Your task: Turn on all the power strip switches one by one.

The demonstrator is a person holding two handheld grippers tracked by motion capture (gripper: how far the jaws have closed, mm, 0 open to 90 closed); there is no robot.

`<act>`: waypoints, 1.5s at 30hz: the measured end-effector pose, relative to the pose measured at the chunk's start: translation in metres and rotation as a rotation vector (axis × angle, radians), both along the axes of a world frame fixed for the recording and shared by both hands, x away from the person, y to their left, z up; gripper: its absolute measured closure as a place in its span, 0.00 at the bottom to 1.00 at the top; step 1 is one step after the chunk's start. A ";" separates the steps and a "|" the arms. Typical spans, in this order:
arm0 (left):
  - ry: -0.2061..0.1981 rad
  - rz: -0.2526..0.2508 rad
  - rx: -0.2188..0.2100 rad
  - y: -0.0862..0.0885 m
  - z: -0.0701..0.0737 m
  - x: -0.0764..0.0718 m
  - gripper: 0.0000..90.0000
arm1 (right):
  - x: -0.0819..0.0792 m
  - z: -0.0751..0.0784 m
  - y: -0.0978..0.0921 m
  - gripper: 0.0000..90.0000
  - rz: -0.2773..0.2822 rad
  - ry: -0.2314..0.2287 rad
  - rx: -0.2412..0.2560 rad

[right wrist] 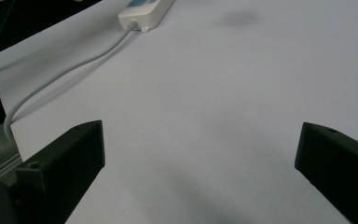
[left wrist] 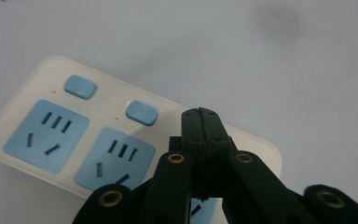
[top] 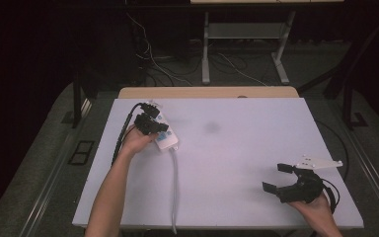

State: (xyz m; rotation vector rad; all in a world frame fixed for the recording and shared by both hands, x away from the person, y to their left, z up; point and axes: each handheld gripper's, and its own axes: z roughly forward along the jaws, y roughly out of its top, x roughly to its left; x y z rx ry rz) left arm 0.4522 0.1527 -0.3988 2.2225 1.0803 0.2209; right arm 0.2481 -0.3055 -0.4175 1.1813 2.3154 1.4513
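Note:
A white power strip (top: pixel 168 141) with blue sockets lies at the table's left back, its grey cable (top: pixel 174 187) running toward the front edge. My left gripper (top: pixel 159 127) is over the strip with its jaws pressed together and nothing between them. In the left gripper view the shut tips (left wrist: pixel 200 116) sit just above the strip (left wrist: pixel 74 135), beside two blue switches (left wrist: pixel 141 113); whether they touch it I cannot tell. My right gripper (top: pixel 276 177) rests open near the front right. In its own view the gripper (right wrist: pixel 198 154) stands wide over bare table, with the strip's end (right wrist: pixel 144 11) far off.
The white table top (top: pixel 256 143) has a faint dark smudge (top: pixel 211 127) near its middle. Beyond the far edge are a wooden strip, desk legs and loose cables on the floor. The strip's cable (right wrist: pixel 65 70) curves off the table's near edge.

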 end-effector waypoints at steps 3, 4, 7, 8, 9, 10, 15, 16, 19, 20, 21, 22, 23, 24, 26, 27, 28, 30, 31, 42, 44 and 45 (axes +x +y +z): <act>-0.007 -0.007 0.001 0.002 0.006 0.001 0.99 | 0.000 0.000 0.000 0.01 0.000 0.000 -0.001; -0.008 -0.007 -0.002 0.003 0.009 0.002 0.99 | 0.000 0.000 0.000 0.01 -0.001 0.002 -0.001; -0.020 -0.002 -0.015 0.004 0.015 0.004 0.99 | 0.000 0.000 0.000 0.01 -0.002 0.003 -0.002; -0.021 0.000 -0.011 0.004 0.017 0.004 0.99 | 0.000 0.000 0.000 0.01 -0.002 0.002 -0.003; -0.023 -0.002 -0.001 0.004 0.019 0.005 0.99 | 0.000 -0.001 0.000 0.01 -0.002 0.002 -0.003; -0.025 -0.003 0.002 0.004 0.020 0.006 0.99 | 0.000 -0.001 0.000 0.01 -0.003 0.002 -0.003; -0.034 0.004 0.001 0.004 0.027 0.010 0.99 | 0.001 -0.001 0.000 0.01 -0.002 0.007 -0.003; -0.033 0.007 0.003 0.004 0.028 0.012 0.99 | 0.001 -0.001 0.000 0.01 -0.002 0.006 -0.003; -0.032 0.013 0.004 0.006 0.029 0.016 0.99 | 0.001 -0.001 0.000 0.01 -0.001 0.006 -0.003; -0.033 0.016 0.004 0.006 0.030 0.017 0.99 | 0.001 -0.001 0.000 0.01 -0.002 0.006 -0.003; -0.034 0.015 0.008 0.006 0.030 0.018 0.99 | 0.001 -0.001 0.000 0.01 -0.002 0.007 -0.003; -0.033 0.019 0.003 0.006 0.030 0.019 0.99 | 0.001 -0.001 0.000 0.01 -0.001 0.007 -0.003; -0.033 0.022 0.003 0.006 0.029 0.020 0.99 | 0.001 -0.002 0.000 0.01 -0.002 0.007 -0.003; -0.033 0.022 0.009 0.006 0.029 0.022 0.99 | 0.001 -0.002 0.000 0.01 -0.003 0.007 -0.003; -0.031 0.027 0.016 0.006 0.026 0.024 0.99 | 0.001 -0.002 0.000 0.01 -0.002 0.007 -0.004; -0.026 0.031 0.014 0.006 0.024 0.025 0.99 | 0.001 -0.002 0.000 0.01 -0.002 0.007 -0.003; -0.024 0.034 0.021 0.006 0.022 0.025 0.99 | 0.001 -0.002 0.000 0.01 -0.002 0.007 -0.003; -0.018 0.034 0.023 0.006 0.019 0.027 0.99 | 0.001 -0.002 0.000 0.01 -0.002 0.008 -0.004; -0.017 0.035 0.028 0.006 0.017 0.028 0.99 | 0.001 -0.002 0.000 0.01 -0.001 0.007 -0.005; -0.002 0.045 0.048 0.001 0.004 0.033 0.99 | 0.002 -0.003 -0.001 0.01 -0.001 0.008 -0.005; -0.002 0.043 0.051 0.000 0.002 0.033 0.99 | 0.002 -0.002 -0.001 0.01 -0.001 0.008 -0.005; -0.001 0.044 0.051 0.000 0.001 0.033 0.99 | 0.001 -0.002 -0.001 0.01 -0.001 0.008 -0.005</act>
